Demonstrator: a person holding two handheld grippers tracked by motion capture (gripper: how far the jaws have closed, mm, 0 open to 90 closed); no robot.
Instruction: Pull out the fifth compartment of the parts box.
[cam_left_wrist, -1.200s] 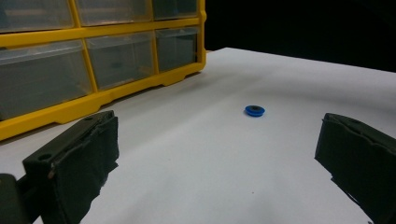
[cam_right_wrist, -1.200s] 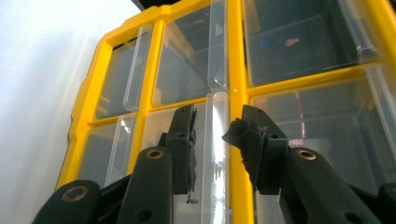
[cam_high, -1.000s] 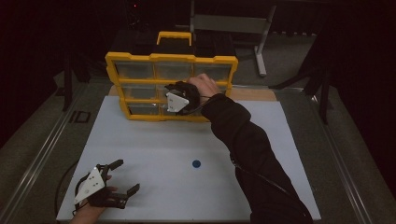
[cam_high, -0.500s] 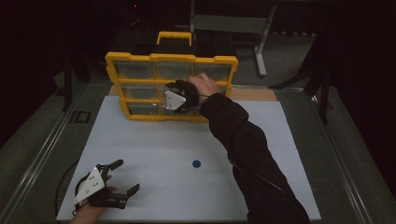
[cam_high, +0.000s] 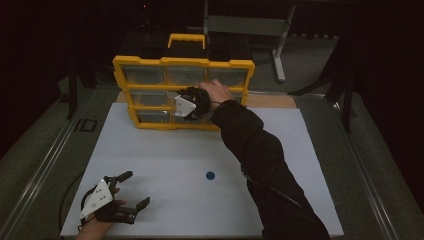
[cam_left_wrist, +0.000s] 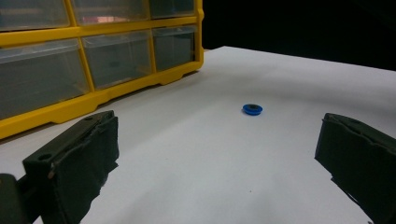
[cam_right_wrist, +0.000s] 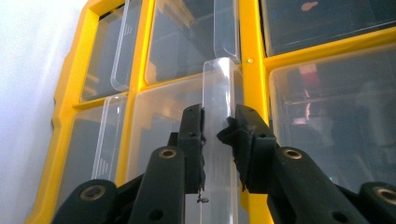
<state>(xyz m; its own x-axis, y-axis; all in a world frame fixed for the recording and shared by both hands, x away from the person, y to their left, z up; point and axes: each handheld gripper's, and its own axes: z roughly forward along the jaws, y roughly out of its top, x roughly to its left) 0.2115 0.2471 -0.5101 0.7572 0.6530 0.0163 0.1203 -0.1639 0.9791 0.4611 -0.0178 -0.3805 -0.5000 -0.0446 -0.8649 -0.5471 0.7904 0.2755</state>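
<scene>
A yellow drawer organizer (cam_high: 182, 62) with clear plastic drawers stands upright at the back of the white table (cam_high: 300, 150). My right gripper (cam_high: 189, 103) is held against its front at the middle column. In the right gripper view its jaws (cam_right_wrist: 217, 133) have just been closing and the pads now press both sides of a clear drawer handle (cam_right_wrist: 218, 84). My left gripper (cam_high: 131, 191) rests at the table's near left corner, open, with nothing between its fingers (cam_left_wrist: 74, 163). A small blue disc (cam_high: 210, 175) lies flat on the table, ahead of the left gripper (cam_left_wrist: 252, 109).
Metal rails run along both long sides of the table (cam_high: 45, 165). A brown strip (cam_high: 270, 101) lies behind the white surface beside the organizer. A grey stand (cam_high: 280, 45) is on the floor beyond. The person's dark sleeve (cam_high: 260, 160) crosses the table's right half.
</scene>
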